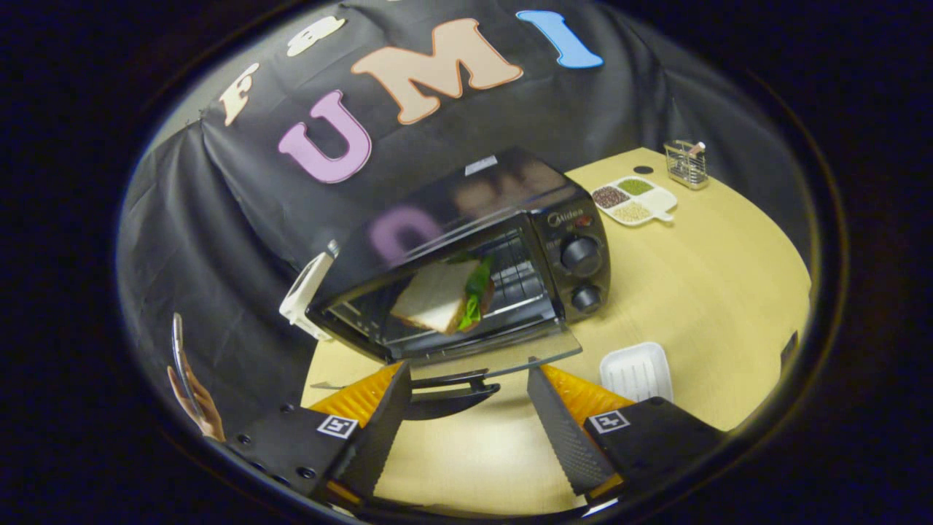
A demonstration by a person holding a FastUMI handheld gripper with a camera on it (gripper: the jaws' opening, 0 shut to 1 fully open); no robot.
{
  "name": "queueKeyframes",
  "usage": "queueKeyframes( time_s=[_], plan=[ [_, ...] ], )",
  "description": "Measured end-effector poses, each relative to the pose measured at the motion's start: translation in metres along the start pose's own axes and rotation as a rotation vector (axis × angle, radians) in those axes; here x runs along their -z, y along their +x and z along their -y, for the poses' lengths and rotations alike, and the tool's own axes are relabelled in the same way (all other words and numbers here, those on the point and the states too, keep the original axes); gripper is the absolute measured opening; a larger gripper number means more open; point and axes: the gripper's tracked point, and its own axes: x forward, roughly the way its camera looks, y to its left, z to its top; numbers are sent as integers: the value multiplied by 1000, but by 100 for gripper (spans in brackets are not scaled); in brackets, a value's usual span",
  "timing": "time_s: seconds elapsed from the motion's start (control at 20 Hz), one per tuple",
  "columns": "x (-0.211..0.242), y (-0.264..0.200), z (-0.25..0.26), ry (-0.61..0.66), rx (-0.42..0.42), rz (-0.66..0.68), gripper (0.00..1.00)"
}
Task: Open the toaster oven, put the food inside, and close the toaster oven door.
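My gripper (466, 415) hangs open at frame bottom; sandwich (444, 295) inside, I should lift the door handle (448, 390) squarely.

So my one camera rides on my gripper (466, 408) and looks forward along my two fingers, which sit spread apart and hold nothing. It's tilted down at the wooden table (714, 292), rolled a bit sideways, and pretty close to the toaster oven (474, 255) just ahead, facing its open front, with the booth's cloth wall behind.
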Motion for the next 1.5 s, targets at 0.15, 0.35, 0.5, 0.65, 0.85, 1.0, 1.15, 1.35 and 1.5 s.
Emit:
queueKeyframes(
  time_s=[0.15,0.35,0.5,0.65,0.85,1.0,1.15,1.35,1.5],
  plan=[
    [-13,8,-4,31,-13,25,100],
    [-27,19,-8,41,-23,46,100],
    [-39,30,-11,44,-31,66,100],
    [-48,37,-14,86,-38,74,100],
    [-52,44,-16,111,-39,84,100],
    [-55,47,-16,123,-36,88,100],
    [-59,46,-17,134,-30,100,100],
    [-65,52,-17,151,-20,120,100],
    [-66,52,-17,156,-18,122,100]
  ],
)
